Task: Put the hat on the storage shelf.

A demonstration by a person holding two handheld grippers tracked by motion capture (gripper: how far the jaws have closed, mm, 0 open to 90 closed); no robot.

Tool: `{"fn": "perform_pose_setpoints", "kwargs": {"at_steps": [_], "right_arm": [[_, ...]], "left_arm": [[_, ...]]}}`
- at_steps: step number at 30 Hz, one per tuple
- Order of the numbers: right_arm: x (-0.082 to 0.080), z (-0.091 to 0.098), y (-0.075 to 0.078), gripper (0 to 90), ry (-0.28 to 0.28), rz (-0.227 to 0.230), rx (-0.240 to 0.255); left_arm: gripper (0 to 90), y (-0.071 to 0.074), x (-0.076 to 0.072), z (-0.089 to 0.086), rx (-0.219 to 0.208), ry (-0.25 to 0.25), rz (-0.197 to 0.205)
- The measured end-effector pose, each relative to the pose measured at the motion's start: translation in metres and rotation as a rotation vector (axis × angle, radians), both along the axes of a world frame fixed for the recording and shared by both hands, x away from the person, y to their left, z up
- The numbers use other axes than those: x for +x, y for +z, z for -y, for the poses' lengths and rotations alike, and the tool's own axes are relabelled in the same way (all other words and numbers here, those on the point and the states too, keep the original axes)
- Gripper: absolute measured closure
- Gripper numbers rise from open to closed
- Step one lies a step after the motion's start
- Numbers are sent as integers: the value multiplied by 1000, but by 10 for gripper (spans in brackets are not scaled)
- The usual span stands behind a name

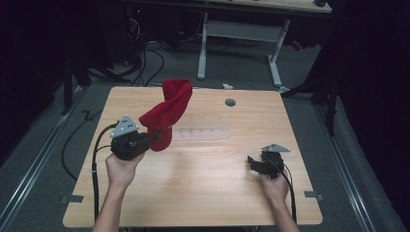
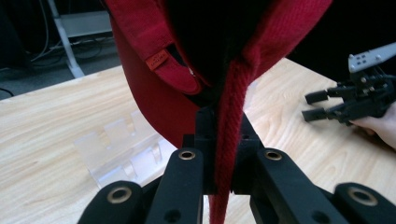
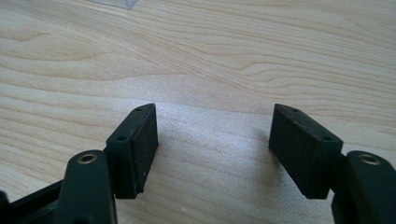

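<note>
Fingers of the left gripper (image 2: 223, 154) are clenched on a ribbed hem of the red knitted fabric hat (image 1: 167, 113); the pinched band runs straight up between the pads in the left gripper view, and the hat's long axis rises up and away from that grip, above the left half of the light wooden bench (image 1: 203, 193). Right gripper (image 3: 212, 149) sits well to the right of the hat with fingers released and nothing between them, low over bare bench. Clear plastic rack (image 1: 200, 134) lies just right of the hat. Judgement: the hat is already in the left hand's hold; the right must cross leftward to reach the free end.
</note>
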State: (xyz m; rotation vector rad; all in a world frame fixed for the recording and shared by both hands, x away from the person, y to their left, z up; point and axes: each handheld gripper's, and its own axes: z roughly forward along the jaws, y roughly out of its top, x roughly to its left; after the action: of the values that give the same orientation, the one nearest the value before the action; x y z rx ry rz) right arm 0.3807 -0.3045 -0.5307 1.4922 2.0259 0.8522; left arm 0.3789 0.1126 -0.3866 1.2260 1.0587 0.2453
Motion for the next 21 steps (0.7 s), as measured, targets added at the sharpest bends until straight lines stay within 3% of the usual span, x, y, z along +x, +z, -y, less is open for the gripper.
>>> {"fn": "perform_pose_setpoints", "kwargs": {"at_steps": [10, 21], "right_arm": [[0, -1, 0, 330, 5, 0, -2], [0, -1, 0, 330, 7, 1, -3]], "left_arm": [[846, 8, 14, -2, -48, 44, 34], [845, 5, 38, -3, -43, 96, 43]]}}
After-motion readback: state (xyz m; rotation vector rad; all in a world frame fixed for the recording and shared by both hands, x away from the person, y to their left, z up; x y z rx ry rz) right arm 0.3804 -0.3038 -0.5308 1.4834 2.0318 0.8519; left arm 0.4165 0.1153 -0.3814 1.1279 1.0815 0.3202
